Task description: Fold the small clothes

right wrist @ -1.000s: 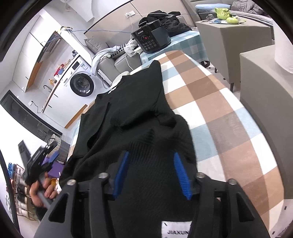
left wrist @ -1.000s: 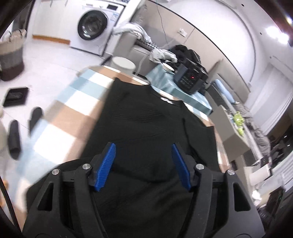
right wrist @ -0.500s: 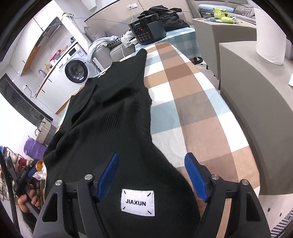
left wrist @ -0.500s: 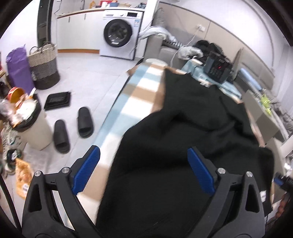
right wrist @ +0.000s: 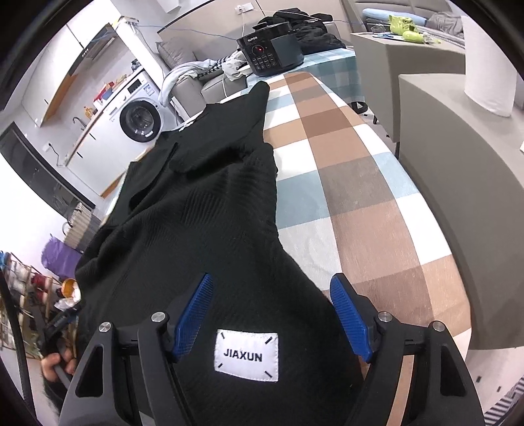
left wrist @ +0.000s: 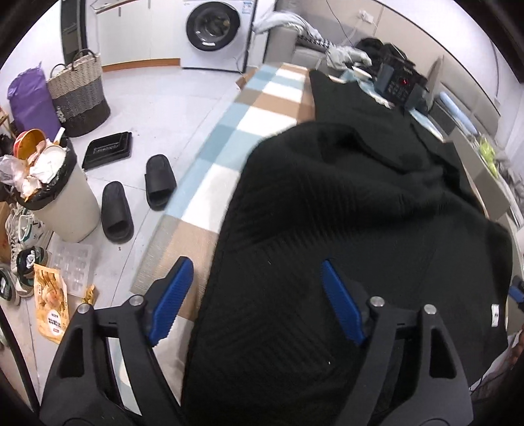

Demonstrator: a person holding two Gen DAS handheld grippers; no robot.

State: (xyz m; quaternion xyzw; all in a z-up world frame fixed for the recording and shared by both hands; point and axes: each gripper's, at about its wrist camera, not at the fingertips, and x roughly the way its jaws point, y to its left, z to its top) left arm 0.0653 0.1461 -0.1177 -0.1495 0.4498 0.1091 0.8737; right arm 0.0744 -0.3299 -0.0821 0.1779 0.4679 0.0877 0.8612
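A checked cloth in blue, tan and white covers the table [left wrist: 229,157], with white floor tiles beside it and a washing machine [left wrist: 213,24] against the far wall.

In the left wrist view, the black knit garment [left wrist: 344,213] lies along the table, its near part bunched and heaped over itself. The left gripper [left wrist: 255,300] stands with its 2 blue-padded fingers spread wide and nothing between them; the left finger is over the tan check at the table edge, the right over the black fabric. On the floor are 2 black slippers [left wrist: 137,200], a full bin [left wrist: 62,196] and a woven basket [left wrist: 78,98].

In the right wrist view, the same garment [right wrist: 203,213] runs from the near edge toward the far end of the table [right wrist: 360,183], where a black cooker [right wrist: 271,54] sits. A white JIAXUN label [right wrist: 246,357] shows on the fabric between the fingers of the right gripper [right wrist: 271,314], which is also spread apart and grips nothing. The left finger is over the garment, the right over the cloth just beside its edge.
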